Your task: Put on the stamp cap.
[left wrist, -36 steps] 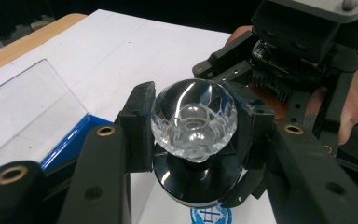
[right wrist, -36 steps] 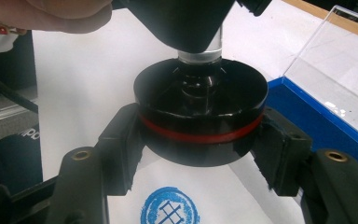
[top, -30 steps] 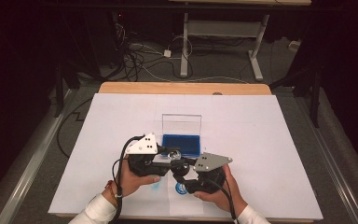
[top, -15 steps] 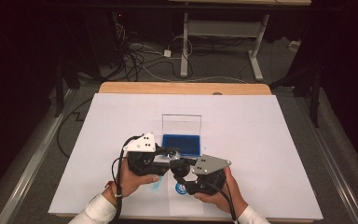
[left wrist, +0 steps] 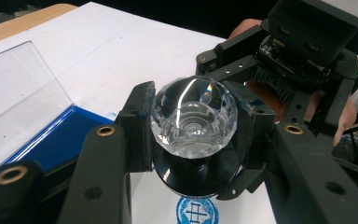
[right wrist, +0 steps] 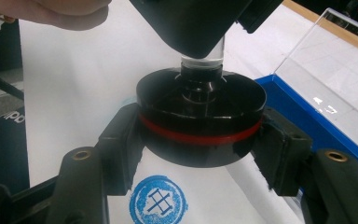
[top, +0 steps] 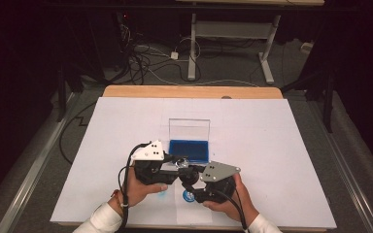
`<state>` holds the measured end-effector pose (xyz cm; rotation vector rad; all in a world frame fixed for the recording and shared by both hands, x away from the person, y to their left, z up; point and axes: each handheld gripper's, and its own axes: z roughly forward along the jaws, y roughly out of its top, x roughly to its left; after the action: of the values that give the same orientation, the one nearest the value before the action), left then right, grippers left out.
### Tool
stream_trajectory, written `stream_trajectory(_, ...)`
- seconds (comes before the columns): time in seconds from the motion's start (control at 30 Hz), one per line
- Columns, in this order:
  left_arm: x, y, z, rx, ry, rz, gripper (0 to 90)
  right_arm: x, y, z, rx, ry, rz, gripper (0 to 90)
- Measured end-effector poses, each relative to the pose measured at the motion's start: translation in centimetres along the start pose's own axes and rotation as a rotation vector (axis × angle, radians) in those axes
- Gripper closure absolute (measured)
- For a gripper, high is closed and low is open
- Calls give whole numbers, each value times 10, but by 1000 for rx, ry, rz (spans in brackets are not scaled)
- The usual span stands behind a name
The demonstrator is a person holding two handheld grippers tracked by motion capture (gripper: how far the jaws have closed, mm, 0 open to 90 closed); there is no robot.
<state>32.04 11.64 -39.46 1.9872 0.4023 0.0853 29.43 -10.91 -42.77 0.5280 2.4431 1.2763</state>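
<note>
A round stamp is held just above the white paper [top: 272, 145] between both grippers. Its faceted clear crystal knob [left wrist: 193, 116] sits between the pads of my left gripper [left wrist: 193, 123], which is shut on it. Its black disc base [right wrist: 200, 112] with a red band is clamped by my right gripper [right wrist: 200, 140]. In the high view the left gripper [top: 177, 166] and right gripper [top: 190, 178] meet at the stamp [top: 183, 167], near the table's front edge. A blue round imprint [right wrist: 158, 200] lies on the paper right under the stamp.
A blue ink pad [top: 189, 150] in an open case sits just behind the grippers, its clear lid [top: 189, 130] standing upright. A fainter blue mark [top: 162, 194] lies left of the imprint [top: 189, 195]. The wooden table edge [top: 189, 91] runs along the far side.
</note>
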Motion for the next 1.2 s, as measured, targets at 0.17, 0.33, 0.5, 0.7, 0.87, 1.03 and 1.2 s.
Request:
stream_trajectory(0.17,-1,1,2,21,8,9,541,0,-2,1,5,4,-2,387)
stream_trajectory(0.33,-2,1,2,27,13,17,541,0,-3,2,3,2,-4,386)
stream_trajectory(0.5,-4,1,5,47,22,27,541,0,-5,3,13,-1,-11,386)
stream_trajectory(0.7,-5,1,6,58,28,38,541,-1,-7,4,18,1,-19,385)
stream_trajectory(0.87,-6,2,6,64,34,45,542,0,-7,5,15,2,-16,385)
stream_trajectory(1.03,-7,2,6,74,40,53,541,0,-8,5,13,6,-16,385)
stream_trajectory(1.2,-7,3,6,74,41,57,542,0,-8,5,12,2,-21,384)
